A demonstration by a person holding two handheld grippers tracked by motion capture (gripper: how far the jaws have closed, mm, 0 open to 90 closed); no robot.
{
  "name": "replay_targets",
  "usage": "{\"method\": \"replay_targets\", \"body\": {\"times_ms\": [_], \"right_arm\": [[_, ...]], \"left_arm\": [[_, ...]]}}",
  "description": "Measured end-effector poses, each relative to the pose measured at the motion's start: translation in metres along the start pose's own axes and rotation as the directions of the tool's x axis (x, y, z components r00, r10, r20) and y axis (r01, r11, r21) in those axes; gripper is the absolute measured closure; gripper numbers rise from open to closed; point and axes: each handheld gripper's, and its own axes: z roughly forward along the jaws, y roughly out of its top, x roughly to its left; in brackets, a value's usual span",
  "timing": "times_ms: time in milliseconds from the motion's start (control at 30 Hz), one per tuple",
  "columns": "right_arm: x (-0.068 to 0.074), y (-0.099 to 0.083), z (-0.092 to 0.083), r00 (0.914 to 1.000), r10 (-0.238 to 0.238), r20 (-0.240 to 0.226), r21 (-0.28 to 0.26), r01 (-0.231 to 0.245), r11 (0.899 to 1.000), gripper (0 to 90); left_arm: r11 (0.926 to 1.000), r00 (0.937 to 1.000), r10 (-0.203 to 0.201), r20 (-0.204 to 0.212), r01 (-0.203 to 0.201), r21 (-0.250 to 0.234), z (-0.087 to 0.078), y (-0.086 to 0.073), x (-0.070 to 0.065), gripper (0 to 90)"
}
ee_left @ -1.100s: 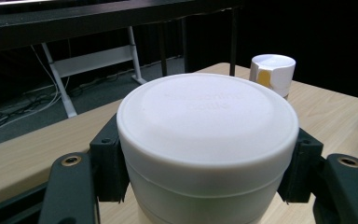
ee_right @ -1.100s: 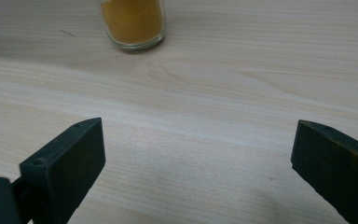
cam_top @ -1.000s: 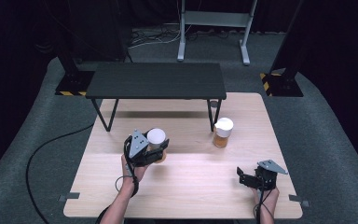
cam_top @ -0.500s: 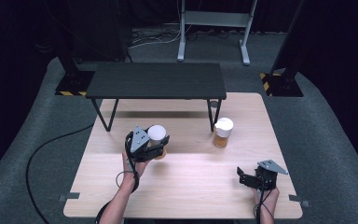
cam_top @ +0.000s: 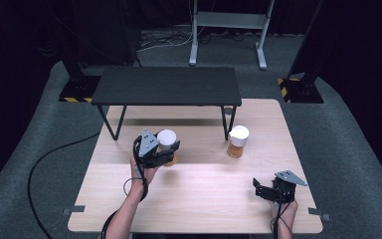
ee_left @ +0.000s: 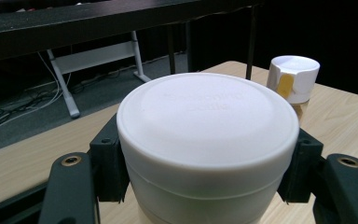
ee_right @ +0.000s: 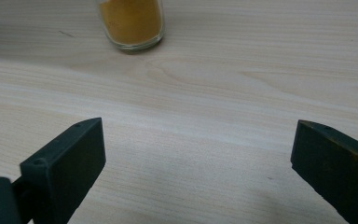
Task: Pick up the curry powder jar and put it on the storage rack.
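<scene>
The left gripper (cam_top: 165, 152) was clamped on a white-lidded jar (cam_top: 167, 139), its black jaws pressing both sides of the wide white lid (ee_left: 207, 121), as the left gripper view showed close up. In the high view that jar sat left of the wooden table's (cam_top: 199, 209) centre, at about ten o'clock, just in front of the low black bench (cam_top: 166, 85) that spanned the table's far edge.

A second jar (cam_top: 238, 141), with a white flip-top cap and orange-yellow powder inside, stood upright at about one o'clock from centre, just beside the bench's right leg (cam_top: 226, 122). In the left gripper view it appeared at two o'clock beyond the held lid, well apart from it.

The right gripper (cam_top: 261, 189) rested near the table's front right, at about five o'clock, its jaws spread wide with only bare wood between them. In the right gripper view the powder jar's glass base (ee_right: 131, 23) showed at eleven o'clock, well beyond the jaws.

A black cable (cam_top: 45, 164) curled over the grey carpet at nine o'clock.
</scene>
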Motion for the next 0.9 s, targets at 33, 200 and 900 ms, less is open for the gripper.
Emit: {"method": "replay_targets", "body": {"times_ms": [33, 200, 900], "right_arm": [[0.000, 0.000, 0.000, 1.0000, 0.000, -0.001, 0.001, 0.000, 1.000, 2.1], [0.000, 0.000, 0.000, 1.0000, 0.000, -0.001, 0.002, 0.000, 1.000, 2.1], [-0.001, 0.000, 0.000, 1.0000, 0.002, -0.003, 0.001, -0.002, 1.000, 2.2]], "left_arm": [[1.0000, 1.0000, 0.000, 0.000, 0.000, 0.001, 0.000, 0.000, 0.000, 33.3], [1.0000, 1.0000, -0.002, 0.004, 0.002, 0.004, 0.002, 0.004, 0.004, 33.3], [0.9998, 0.9992, 0.020, 0.035, -0.020, 0.001, 0.009, 0.023, 0.010, 33.3]]}}
